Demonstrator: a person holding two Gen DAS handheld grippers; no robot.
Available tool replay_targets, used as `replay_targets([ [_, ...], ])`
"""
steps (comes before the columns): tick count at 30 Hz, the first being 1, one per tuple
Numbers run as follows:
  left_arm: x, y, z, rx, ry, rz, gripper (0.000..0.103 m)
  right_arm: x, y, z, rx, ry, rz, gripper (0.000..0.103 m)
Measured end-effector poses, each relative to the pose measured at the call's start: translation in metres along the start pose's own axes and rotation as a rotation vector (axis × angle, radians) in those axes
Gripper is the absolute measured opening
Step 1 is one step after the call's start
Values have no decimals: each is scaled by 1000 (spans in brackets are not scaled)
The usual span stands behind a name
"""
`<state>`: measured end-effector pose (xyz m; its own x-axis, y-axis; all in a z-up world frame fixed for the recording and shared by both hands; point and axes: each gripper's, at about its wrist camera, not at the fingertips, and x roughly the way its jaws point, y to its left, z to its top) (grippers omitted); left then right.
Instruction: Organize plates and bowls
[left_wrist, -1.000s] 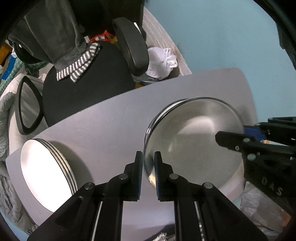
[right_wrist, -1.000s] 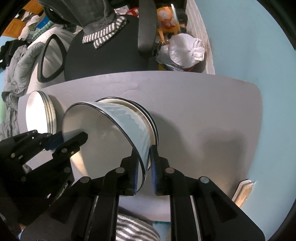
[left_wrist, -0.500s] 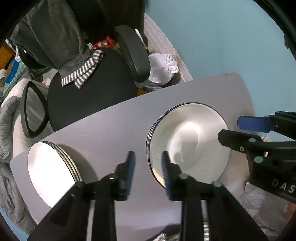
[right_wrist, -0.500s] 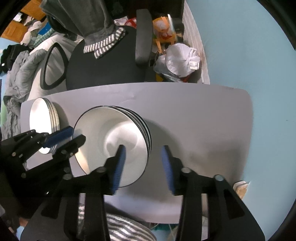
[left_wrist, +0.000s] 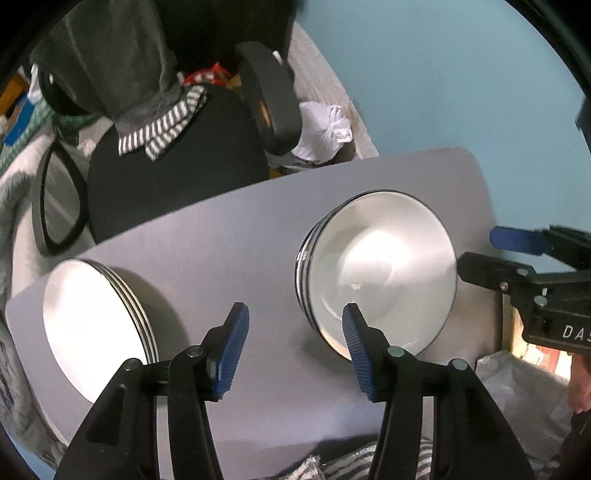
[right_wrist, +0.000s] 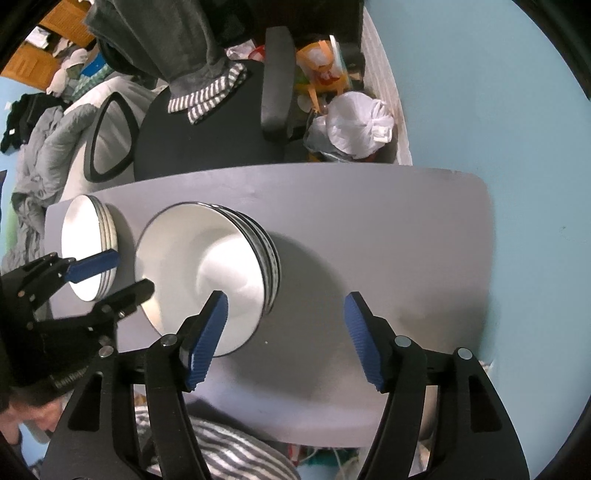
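Observation:
A stack of white bowls with dark rims (left_wrist: 384, 269) sits on the grey table (left_wrist: 229, 236); it also shows in the right wrist view (right_wrist: 207, 273). A stack of white plates (left_wrist: 92, 325) sits at the table's left end, also in the right wrist view (right_wrist: 88, 243). My left gripper (left_wrist: 295, 343) is open and empty, raised above the table between the two stacks. My right gripper (right_wrist: 286, 332) is open and empty, raised just right of the bowls. Each gripper shows in the other's view: the right one (left_wrist: 517, 254), the left one (right_wrist: 107, 273).
A black office chair (right_wrist: 207, 133) with a grey striped garment stands behind the table. A white plastic bag (right_wrist: 358, 125) and clutter lie on the floor beside it. A blue wall (right_wrist: 498, 92) lies to the right. Striped cloth (right_wrist: 221, 450) is below the table's near edge.
Both grippers were shut on the top bowl's rim. They let it go onto the bowl stack, opened wide and drew back upward.

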<state>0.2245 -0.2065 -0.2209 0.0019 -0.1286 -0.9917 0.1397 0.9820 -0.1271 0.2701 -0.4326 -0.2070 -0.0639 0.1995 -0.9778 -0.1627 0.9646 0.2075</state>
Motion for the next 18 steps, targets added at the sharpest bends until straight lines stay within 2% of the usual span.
replay_targets([
  [3, 8, 7, 2, -39, 23, -32, 54, 7, -7, 1, 26, 14, 23, 66],
  [9, 30, 18, 7, -112, 79, -103, 54, 26, -16, 9, 80, 38, 138, 66],
  [14, 44, 22, 7, -158, 101, -117, 54, 39, -18, 16, 98, 48, 165, 66],
  [18, 50, 21, 8, -179, 110, -131, 54, 49, -20, 20, 118, 57, 221, 66],
])
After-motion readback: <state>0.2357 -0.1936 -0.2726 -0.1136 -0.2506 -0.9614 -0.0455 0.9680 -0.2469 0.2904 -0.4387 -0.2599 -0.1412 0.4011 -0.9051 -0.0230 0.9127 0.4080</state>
